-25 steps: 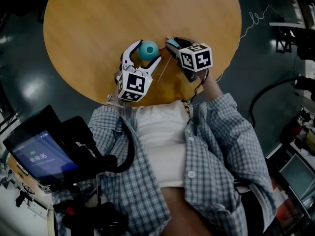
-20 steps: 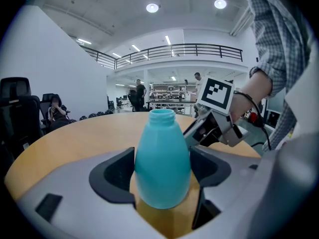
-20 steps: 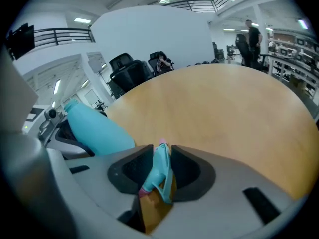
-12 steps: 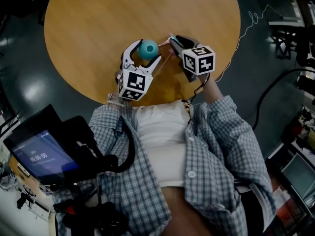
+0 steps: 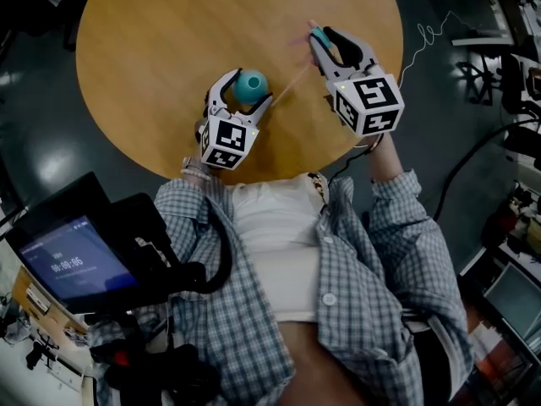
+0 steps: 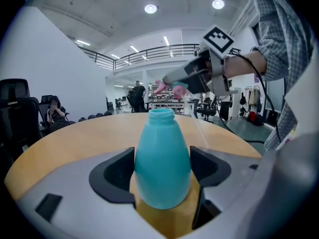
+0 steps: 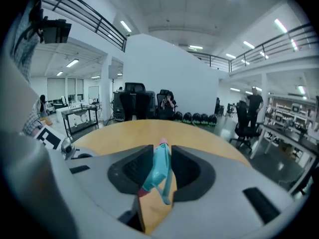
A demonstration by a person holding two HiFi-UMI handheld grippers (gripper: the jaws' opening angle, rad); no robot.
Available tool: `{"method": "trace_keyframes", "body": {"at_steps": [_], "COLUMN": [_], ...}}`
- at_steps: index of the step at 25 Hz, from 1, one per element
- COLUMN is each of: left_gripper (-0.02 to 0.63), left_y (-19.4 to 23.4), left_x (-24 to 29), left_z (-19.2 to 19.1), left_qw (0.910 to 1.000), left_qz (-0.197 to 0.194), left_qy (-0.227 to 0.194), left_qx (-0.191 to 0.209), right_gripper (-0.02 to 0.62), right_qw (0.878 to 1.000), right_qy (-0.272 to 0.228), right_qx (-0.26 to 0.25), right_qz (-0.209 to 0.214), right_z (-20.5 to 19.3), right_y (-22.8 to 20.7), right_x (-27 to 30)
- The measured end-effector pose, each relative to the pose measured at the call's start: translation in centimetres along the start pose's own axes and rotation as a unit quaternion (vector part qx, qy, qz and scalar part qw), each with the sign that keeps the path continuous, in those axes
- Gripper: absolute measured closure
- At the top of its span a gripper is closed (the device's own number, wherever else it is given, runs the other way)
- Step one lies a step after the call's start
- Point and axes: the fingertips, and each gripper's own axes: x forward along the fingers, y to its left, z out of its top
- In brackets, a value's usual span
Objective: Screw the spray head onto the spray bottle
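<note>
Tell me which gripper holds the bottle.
The left gripper: its jaws clamp the bottle. The right gripper grips the spray head instead.

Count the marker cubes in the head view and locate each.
2. One cube rides the left gripper, clamping the bottle; the other rides the right gripper, whose jaws have just been closing on the spray head, near the right table edge.

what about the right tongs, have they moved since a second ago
Yes. In the head view the right tongs have shifted up and right, away from the bottle, which stayed put; their jaws have just been closing on the spray head.
</note>
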Motion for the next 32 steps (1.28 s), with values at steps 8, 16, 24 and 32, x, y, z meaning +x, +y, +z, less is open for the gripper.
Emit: {"method": "trace_keyframes", "body": {"at_steps": [8,16,24,32], "left_gripper": [0.245,0.245,0.245,0.245], "left_y": [0.5,0.5,0.4,0.2], "left_x": [0.8,1.3,0.9,1.0], "left_z": [-0.2,-0.3,-0.7,-0.6], "left_qw": [1.0000,1.0000,1.0000,1.0000], "left_qz": [-0.001,-0.003,-0.003,-0.005], "left_qy": [0.000,0.000,0.001,0.002], "left_qx": [0.002,0.002,-0.002,0.000], "right_gripper": [0.489,0.489,0.489,0.489], "right_qw": [0.988,0.982,0.964,0.949], "right_qy": [-0.126,-0.146,-0.127,-0.125], "right_qx": [-0.085,-0.117,-0.234,-0.288], "right_qz": [-0.028,-0.024,-0.013,-0.005], "right_z": [11.7,12.2,7.2,1.5], "right_y": [0.1,3.0,9.1,14.0], "right_x": [-3.4,-1.3,0.5,2.3]}}
